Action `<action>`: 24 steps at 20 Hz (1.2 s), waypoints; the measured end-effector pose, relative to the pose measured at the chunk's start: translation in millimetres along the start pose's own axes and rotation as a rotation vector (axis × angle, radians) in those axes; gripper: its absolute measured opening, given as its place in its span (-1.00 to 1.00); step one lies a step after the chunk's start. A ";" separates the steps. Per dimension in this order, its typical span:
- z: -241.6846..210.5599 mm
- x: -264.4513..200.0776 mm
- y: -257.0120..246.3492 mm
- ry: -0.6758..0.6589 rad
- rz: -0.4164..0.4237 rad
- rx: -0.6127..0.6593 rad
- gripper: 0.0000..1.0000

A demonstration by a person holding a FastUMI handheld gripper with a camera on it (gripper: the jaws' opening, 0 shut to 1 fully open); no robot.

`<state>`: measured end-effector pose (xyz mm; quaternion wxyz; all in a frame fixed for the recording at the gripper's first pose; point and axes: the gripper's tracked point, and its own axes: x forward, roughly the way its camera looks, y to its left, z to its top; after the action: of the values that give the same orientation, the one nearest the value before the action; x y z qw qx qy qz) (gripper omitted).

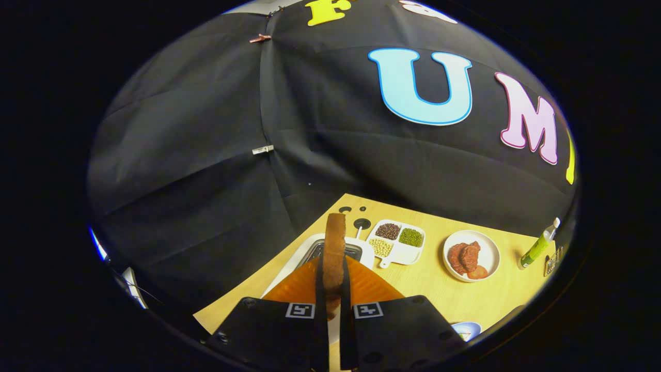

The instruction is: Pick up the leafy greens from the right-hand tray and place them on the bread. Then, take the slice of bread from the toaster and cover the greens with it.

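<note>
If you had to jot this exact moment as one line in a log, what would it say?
gripper: shut on bread slice | slice: upright, edge-on, lifted above toaster | beyond: bean tray, plate of meat, bottle | step: bread carried

Matt wooden table (pixel 439 294), glossy white plate (pixel 493 249), crusty bread (pixel 334 248)

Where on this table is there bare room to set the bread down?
The tool is shut on the brown bread slice. Bare wood lies between the white divided bean tray and the round white plate, and nearer than both. Around the white toaster it is crowded.
</note>
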<state>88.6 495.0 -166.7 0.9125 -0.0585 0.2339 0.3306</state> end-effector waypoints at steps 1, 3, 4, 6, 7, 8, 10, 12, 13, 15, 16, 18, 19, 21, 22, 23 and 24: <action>3.7 -7.1 -9.7 -0.008 -0.010 0.004 -0.75; 9.7 -21.4 -26.0 -0.024 -0.025 0.010 -0.75; 11.6 -29.3 -37.7 -0.032 -0.035 0.017 -0.75; 10.1 -42.4 -62.1 -0.037 -0.061 0.039 -0.75; 7.5 -49.8 -74.2 -0.037 -0.073 0.058 -0.75; 3.1 -55.2 -85.4 -0.032 -0.086 0.074 -0.75; -11.7 -65.0 -107.9 -0.014 -0.104 0.111 -0.75; -33.2 -72.7 -120.0 0.018 -0.095 0.162 -0.75; -45.3 -77.4 -128.6 0.036 -0.097 0.178 -0.75; -66.8 -85.6 -146.6 0.059 -0.125 0.188 -0.75; -77.2 -88.3 -153.7 0.072 -0.133 0.194 -0.75; -98.9 -91.7 -162.4 0.099 -0.141 0.218 -0.74; -107.8 -93.7 -164.1 0.112 -0.137 0.234 -0.75; -126.9 -96.6 -167.1 0.141 -0.125 0.260 -0.74; -136.0 -98.0 -171.9 0.150 -0.132 0.272 -0.74; -145.2 -99.2 -176.8 0.160 -0.139 0.281 -0.75; -154.0 -99.7 -180.6 0.172 -0.144 0.294 -0.75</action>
<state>75.7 257.5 -265.1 0.9091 0.0310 0.3520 0.2206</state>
